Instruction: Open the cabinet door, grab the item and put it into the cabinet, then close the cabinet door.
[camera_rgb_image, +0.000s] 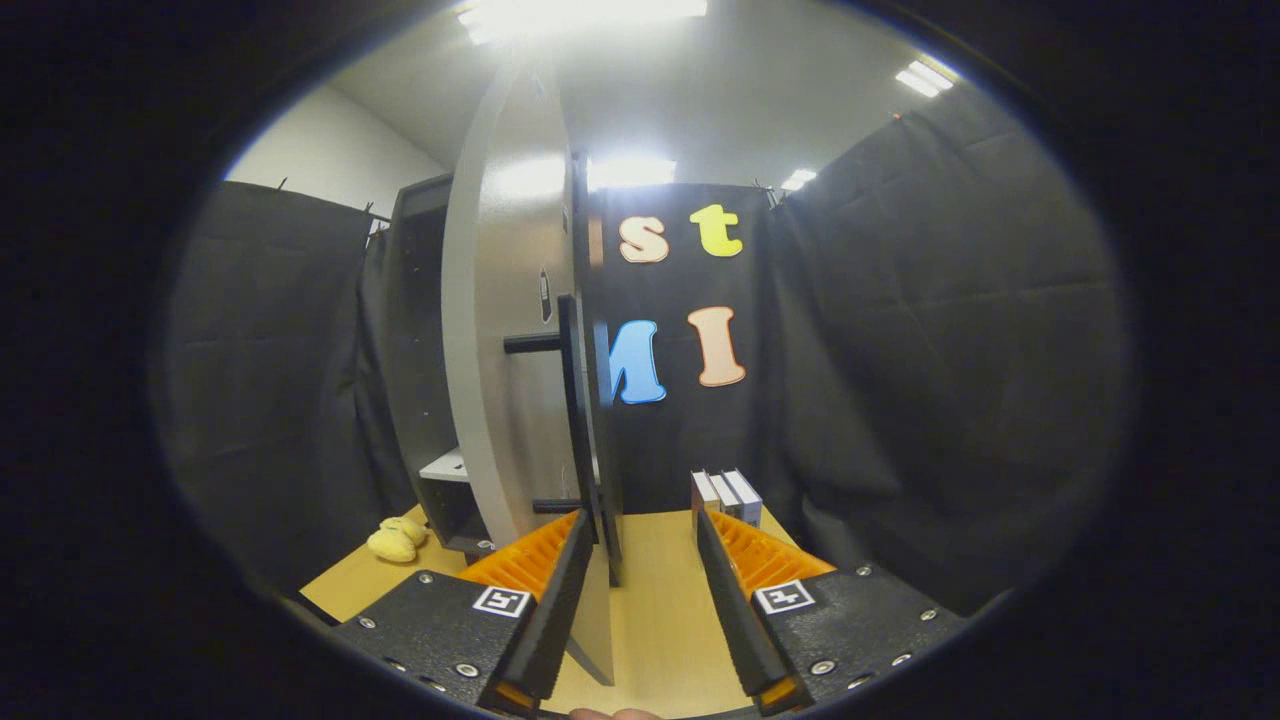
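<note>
The cabinet's grey door (500, 330) stands swung open, edge-on to me, its dark edge running down between my fingers close to the left one. Its black bar handle (570, 400) stands out from the door face on two pegs, and its lower end reaches the left fingertip (575, 530). My gripper (640, 515) is open with a wide gap, and neither finger presses on anything. Behind the door is the dark cabinet body (420, 330) with a pale shelf (447, 466) inside. A small box-like pack (727, 495) stands on the table just beyond my right fingertip.
A soft yellow thing (396, 540) lies on the wooden table (660, 610) left of the cabinet's foot. Black cloth walls close in on the left, back and right. A bit of a hand (612, 713) shows below the fingers.
</note>
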